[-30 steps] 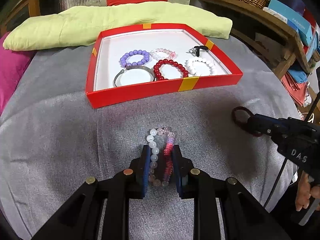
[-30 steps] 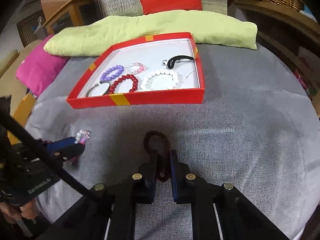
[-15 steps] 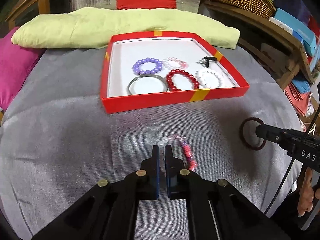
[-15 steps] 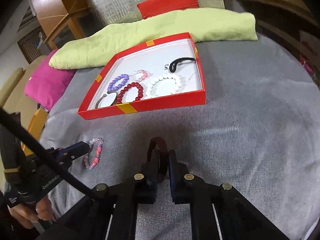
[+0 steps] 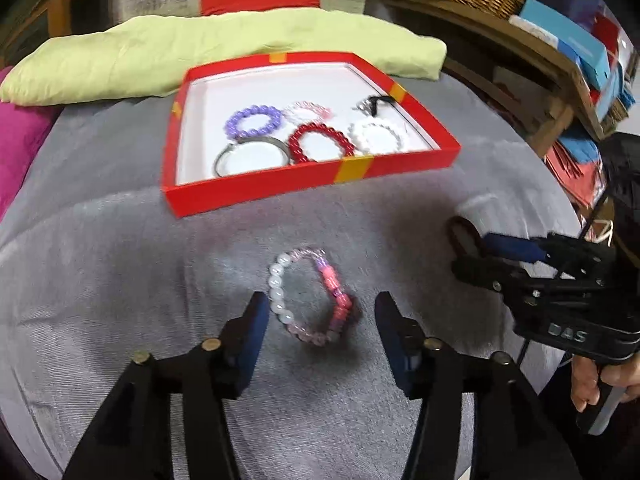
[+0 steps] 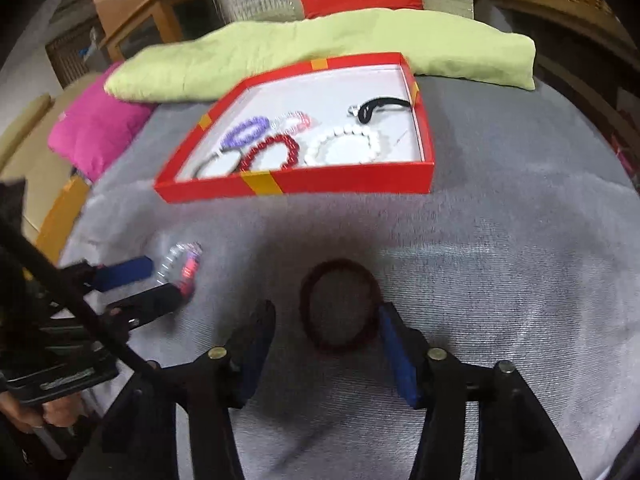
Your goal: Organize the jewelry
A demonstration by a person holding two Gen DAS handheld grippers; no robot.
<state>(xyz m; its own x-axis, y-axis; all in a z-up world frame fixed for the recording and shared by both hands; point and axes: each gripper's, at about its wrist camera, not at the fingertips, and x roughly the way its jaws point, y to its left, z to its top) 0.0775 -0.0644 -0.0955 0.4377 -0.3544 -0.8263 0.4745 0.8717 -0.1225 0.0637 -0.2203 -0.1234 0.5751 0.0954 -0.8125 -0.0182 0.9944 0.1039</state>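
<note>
Looking through the left wrist view, the left gripper stands spread wide around the pink-and-white bead bracelet, which lies loose on the grey cloth at lower centre, short of the red box. Closing off-centre could nudge the beads aside, I judge. In the right wrist view, the right gripper is likewise agape about the dark red ring bracelet, its right finger just beside the rim; a pinch there might flip it.

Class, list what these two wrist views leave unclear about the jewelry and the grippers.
- Mixed bead bracelet: smeared by motion blur in the right wrist view.
- Dark ring bracelet: partly behind the right gripper in the left wrist view.
- Black cord's clasp: too small and blurred to identify.
</note>
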